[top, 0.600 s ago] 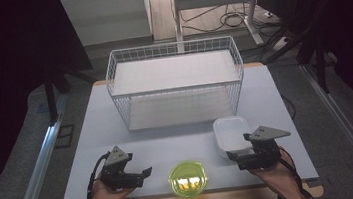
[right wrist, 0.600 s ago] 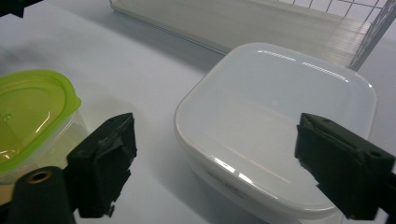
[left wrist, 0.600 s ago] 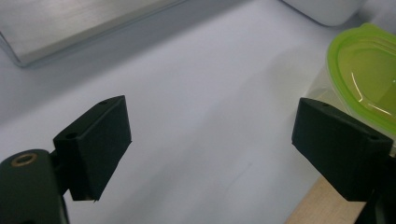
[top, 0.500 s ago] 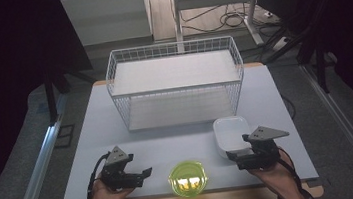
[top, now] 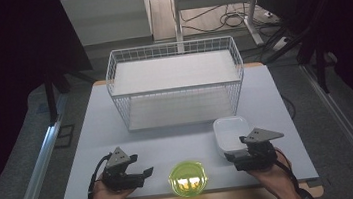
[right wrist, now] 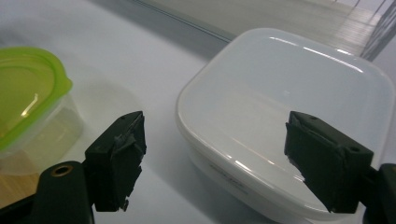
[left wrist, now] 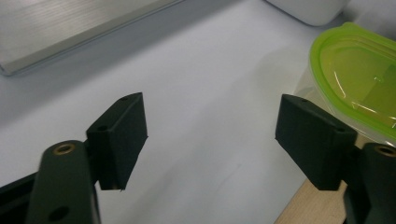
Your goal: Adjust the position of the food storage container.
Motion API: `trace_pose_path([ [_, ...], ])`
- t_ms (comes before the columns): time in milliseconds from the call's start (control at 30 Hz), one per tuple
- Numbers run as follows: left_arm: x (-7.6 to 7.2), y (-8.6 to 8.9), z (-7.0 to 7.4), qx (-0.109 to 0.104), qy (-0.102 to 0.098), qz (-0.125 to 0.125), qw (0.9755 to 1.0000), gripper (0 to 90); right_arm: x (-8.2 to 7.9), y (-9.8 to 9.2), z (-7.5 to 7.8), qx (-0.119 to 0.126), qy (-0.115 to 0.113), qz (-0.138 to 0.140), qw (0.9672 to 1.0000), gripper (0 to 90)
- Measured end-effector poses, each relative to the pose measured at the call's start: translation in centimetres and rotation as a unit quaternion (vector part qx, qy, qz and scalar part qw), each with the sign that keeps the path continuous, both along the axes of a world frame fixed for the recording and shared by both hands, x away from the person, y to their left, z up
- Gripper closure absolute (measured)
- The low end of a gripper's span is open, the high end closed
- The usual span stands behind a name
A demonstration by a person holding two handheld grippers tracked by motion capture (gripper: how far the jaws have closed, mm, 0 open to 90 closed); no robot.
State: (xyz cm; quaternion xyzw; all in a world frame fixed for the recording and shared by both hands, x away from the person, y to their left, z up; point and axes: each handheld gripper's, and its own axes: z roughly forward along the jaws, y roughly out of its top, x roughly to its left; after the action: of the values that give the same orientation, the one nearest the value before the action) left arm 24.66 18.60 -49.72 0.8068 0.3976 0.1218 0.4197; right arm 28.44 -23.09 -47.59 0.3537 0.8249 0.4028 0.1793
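The left gripper (top: 145, 174) sits at the near left of the table (top: 93, 139), held in a person's hand, its jaws spread wide with nothing between them. It points toward three o'clock, straight at the green-lidded container (top: 188, 178), which stands at the near edge of the table, close by but apart from the jaw tips. In the left gripper view, the two black pads (left wrist: 119, 140) frame bare table, and the green-lidded container (left wrist: 359, 79) lies off at about two o'clock, just beyond the right-hand pad.

Moving right, the white lidded box (top: 231, 133) rests flat on the table at about one o'clock from the green-lidded container. It is roughly square with rounded corners, so it shows no strong long axis.

The right gripper (top: 230, 158) is at the near right, also released, jaws wide apart. It points toward nine o'clock, and the white lidded box lies just beside it at about twelve o'clock. In the right gripper view the white lidded box (right wrist: 285, 107) lies between and beyond the pads, untouched.

Judging by distance, the right gripper is the nearer one for the white lidded box and the left for the green-lidded container. The wire basket (top: 172, 54) stands empty at twelve o'clock, well apart from both.
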Motion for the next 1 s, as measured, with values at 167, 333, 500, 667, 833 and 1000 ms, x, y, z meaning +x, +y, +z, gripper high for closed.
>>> trace_pose_path([
  [167, 0.1, 0.0, -0.2, -0.002, 0.001, -0.016, 0.9999, 29.3, 0.1, -0.2, -0.1, -0.008, -0.009, 0.002, 0.9999, 22.4],
  [333, -0.2, -0.5, 0.4, -0.012, 0.013, -0.021, 0.9996, 29.2, 0.1, -0.3, 0.0, -0.010, -0.005, 0.003, 0.9999, 25.9],
  [500, -1.0, -1.4, 1.6, -0.034, 0.019, -0.048, 0.9981, 30.8, 0.1, -0.4, 0.0, -0.006, -0.008, 0.004, 0.9999, 26.4],
  [667, -1.8, -3.2, 2.0, -0.038, -0.001, -0.083, 0.9959, 47.5, 0.2, -0.4, 0.0, -0.002, -0.007, 0.000, 1.0000, 26.8],
  [833, -2.2, -4.7, 2.5, -0.038, -0.007, -0.096, 0.9946, 62.1, 0.2, -0.3, 0.0, -0.006, -0.008, -0.002, 1.0000, 27.3],
  [1000, -3.0, -6.9, 3.0, -0.048, -0.004, -0.135, 0.9897, 82.6, 0.1, -0.2, 0.0, -0.011, -0.009, -0.007, 0.9999, 28.2],
])
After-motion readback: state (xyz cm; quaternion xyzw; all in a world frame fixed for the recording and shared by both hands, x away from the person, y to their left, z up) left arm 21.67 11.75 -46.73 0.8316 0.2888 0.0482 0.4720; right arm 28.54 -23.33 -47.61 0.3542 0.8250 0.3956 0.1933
